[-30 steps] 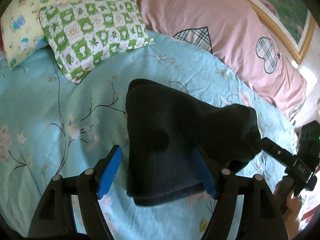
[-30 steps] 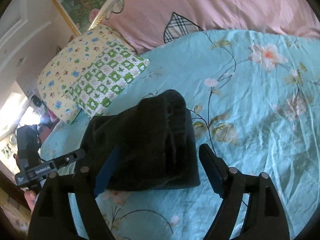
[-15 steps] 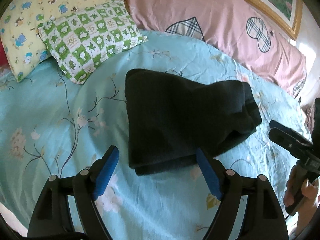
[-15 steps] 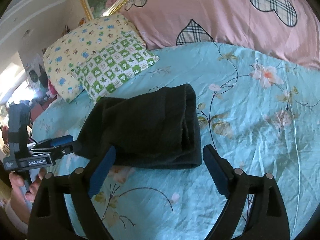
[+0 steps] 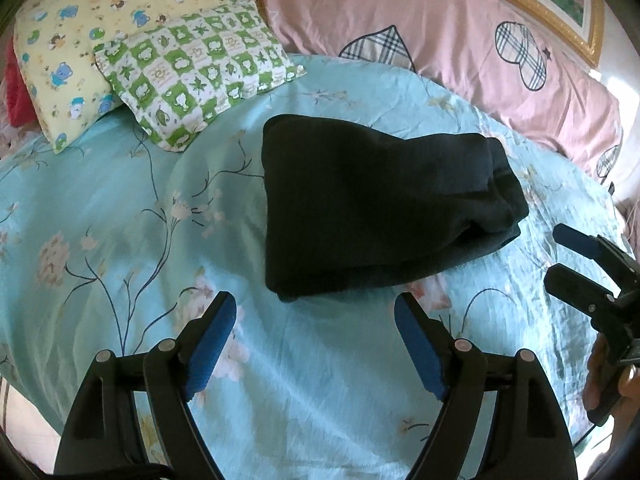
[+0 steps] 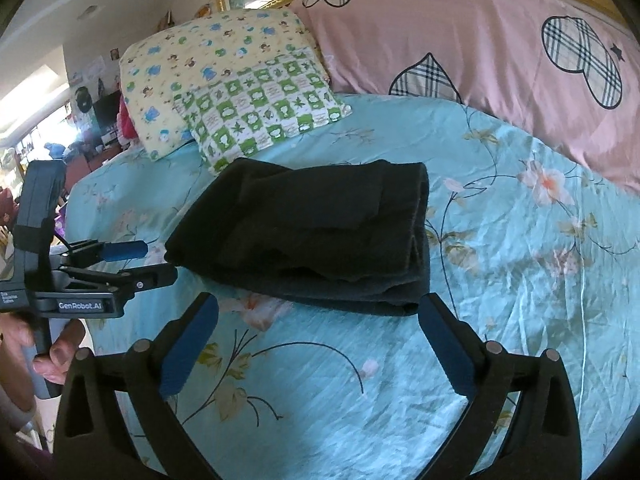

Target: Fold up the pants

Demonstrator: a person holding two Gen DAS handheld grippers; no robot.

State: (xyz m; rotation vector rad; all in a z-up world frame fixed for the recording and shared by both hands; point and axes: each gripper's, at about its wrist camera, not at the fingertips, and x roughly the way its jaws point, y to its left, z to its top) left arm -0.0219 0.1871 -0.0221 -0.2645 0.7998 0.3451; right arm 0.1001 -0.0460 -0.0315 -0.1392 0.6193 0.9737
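The dark pants (image 5: 372,204) lie folded in a thick rectangular bundle on the light blue flowered bedsheet (image 5: 120,200). They also show in the right wrist view (image 6: 316,232). My left gripper (image 5: 316,336) is open and empty, just short of the bundle's near edge. My right gripper (image 6: 320,328) is open and empty, just short of the bundle on its other side. Each gripper shows in the other's view: the right one (image 5: 560,252) at the bundle's right, the left one (image 6: 156,260) at the bundle's left corner.
A green checked pillow (image 5: 192,72) and a yellow cartoon pillow (image 5: 80,28) lie at the head of the bed. A long pink pillow (image 5: 420,28) with plaid hearts runs along the back. A gold-framed picture (image 5: 560,4) hangs behind it.
Both grippers have let go of the pants and pulled back from them. The bundle has dropped flat onto the sheet.
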